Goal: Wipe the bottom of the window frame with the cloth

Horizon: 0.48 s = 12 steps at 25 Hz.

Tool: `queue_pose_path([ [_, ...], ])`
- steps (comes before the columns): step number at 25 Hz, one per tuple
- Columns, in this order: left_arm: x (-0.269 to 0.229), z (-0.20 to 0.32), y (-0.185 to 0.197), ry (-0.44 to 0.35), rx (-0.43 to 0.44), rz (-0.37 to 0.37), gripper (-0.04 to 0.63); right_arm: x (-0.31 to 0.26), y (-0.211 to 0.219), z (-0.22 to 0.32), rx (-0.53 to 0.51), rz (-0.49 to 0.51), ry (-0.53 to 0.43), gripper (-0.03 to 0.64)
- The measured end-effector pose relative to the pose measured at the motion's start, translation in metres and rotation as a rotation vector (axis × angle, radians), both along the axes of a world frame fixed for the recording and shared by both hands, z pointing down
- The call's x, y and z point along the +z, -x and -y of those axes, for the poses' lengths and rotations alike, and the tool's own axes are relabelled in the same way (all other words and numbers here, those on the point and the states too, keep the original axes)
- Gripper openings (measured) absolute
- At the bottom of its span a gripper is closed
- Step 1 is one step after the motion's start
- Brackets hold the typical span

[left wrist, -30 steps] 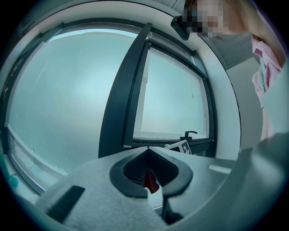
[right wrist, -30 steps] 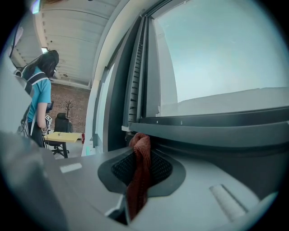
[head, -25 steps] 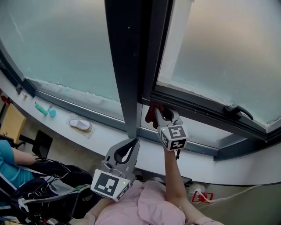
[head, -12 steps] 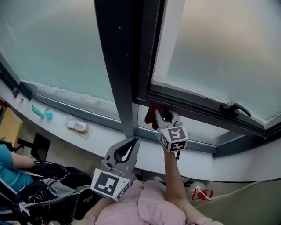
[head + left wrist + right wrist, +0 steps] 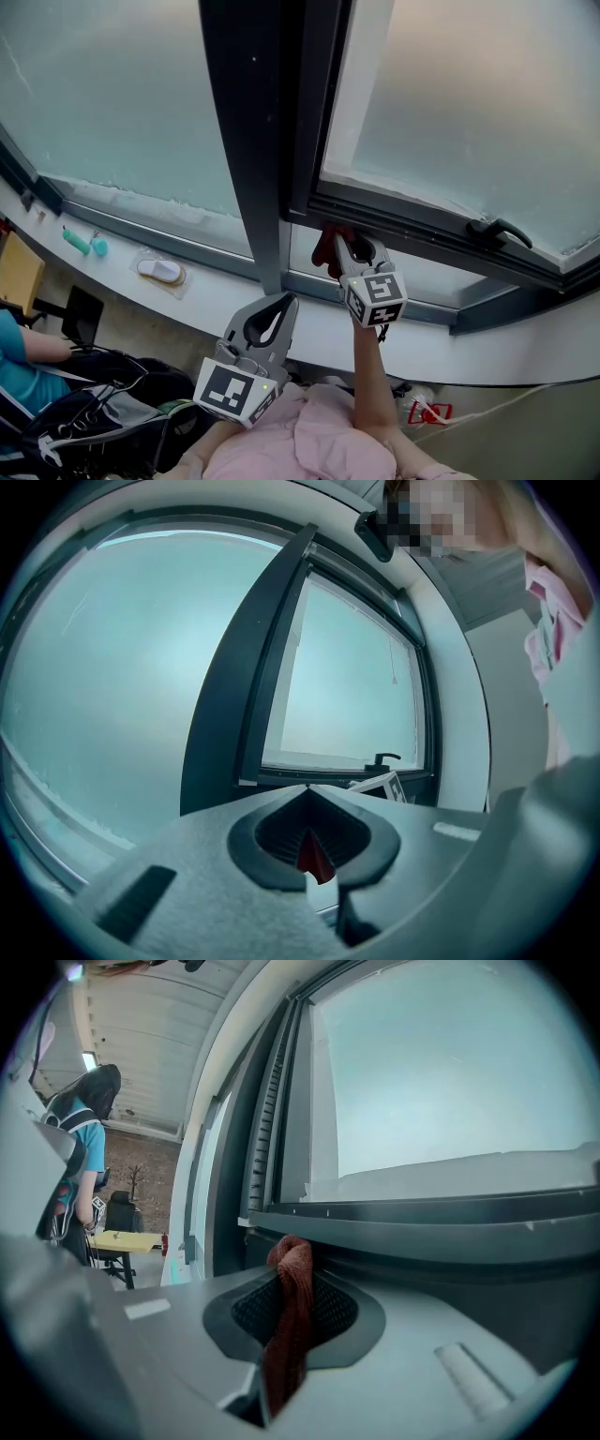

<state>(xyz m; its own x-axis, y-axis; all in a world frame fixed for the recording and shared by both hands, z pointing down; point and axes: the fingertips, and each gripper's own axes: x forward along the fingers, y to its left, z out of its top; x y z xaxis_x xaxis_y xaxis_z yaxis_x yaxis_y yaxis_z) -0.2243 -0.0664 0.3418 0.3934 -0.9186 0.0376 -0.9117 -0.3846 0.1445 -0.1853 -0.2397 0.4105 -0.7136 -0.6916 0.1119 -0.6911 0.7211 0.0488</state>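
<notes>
R tongs (image 5: pixel 345 246) are pressed together on the red cloth (image 5: pixel 327 246), arm stretched up twd the window. In the right gripper view the cloth (image 5: pixel 292 1302) runs up thru the closed R tongs (image 5: pixel 286 1288) as a twisted strip. Its bunched top end pokes out past the tips and sits right under the btm rail of the dark window frame (image 5: pixel 441 1218). Can't tell if it actually touches the rail. From the head view, the cloth is at the left end of the frame's btm edge (image 5: pixel 422 230), close to the corner where it meets the wide dark upright (image 5: pixel 248 141).

L tongs (image 5: pixel 281 302) are held lower and nearer the body, well apart from the frame, w/ tips together and nothing pinched. In the left gripper view the L tongs (image 5: pixel 307 791) meet at the tip. A sliver of red shows in the hollow behind it, and the R marker cube (image 5: pixel 380 785) peeks over the top.

Frosted glass (image 5: pixel 469 103) fills the sash, and a black handle (image 5: pixel 502 230) sits on the btm rail off to the right. On the white sill (image 5: pixel 202 305) to the left lie two teal items (image 5: pixel 82 244) and a white object in clear wrap (image 5: pixel 159 272). A person in a teal top (image 5: pixel 80 1162) is in the bkgd by a yellow table (image 5: pixel 127 1238).
</notes>
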Motion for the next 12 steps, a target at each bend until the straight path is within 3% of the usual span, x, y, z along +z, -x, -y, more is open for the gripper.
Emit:
queue_pose_path([
  [12,0.004,-0.002,-0.002,-0.009,-0.006,-0.004,-0.002,0.002,-0.018,0.000,0.034,0.002,-0.012,0.046],
])
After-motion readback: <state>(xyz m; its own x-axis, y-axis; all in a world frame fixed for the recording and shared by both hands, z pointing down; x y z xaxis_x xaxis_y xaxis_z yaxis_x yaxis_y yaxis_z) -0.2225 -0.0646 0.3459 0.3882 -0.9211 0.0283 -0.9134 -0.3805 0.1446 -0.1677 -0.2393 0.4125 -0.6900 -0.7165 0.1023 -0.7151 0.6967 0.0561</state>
